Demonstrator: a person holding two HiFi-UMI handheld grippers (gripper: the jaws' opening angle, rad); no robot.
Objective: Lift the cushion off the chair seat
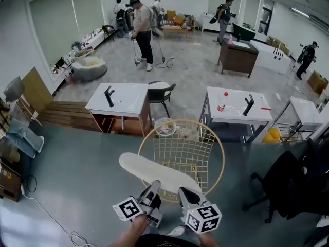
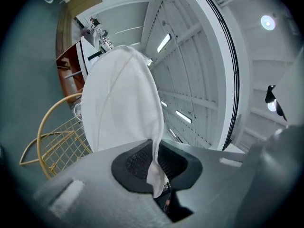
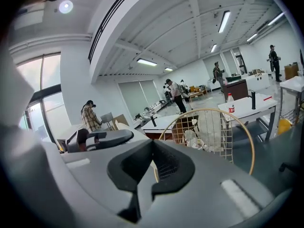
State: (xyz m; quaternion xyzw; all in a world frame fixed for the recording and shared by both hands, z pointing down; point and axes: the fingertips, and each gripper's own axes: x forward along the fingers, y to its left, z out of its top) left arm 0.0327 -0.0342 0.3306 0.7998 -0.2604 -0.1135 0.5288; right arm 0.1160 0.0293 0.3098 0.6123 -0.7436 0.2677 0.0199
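A cream oval cushion (image 1: 157,173) hangs in the air above the round gold wire chair (image 1: 181,149), held at its near edge by both grippers. My left gripper (image 1: 152,191) is shut on it. In the left gripper view the white cushion (image 2: 118,103) rises from the pinched jaws of this gripper (image 2: 154,164), with the chair (image 2: 57,146) off to the lower left. My right gripper (image 1: 186,193) grips the edge beside it. Its own view shows this gripper (image 3: 153,167) shut, with only a thin cream sliver of cushion (image 3: 154,174) between the pads and the chair (image 3: 223,132) behind.
Two white tables with black faucets stand beyond the chair (image 1: 121,101) (image 1: 237,107), the right one with a red-capped bottle (image 1: 221,107). A black office chair (image 1: 288,184) is at the right and a small black chair (image 1: 160,92) is behind. Several people stand far off. A cable (image 1: 51,220) lies on the floor.
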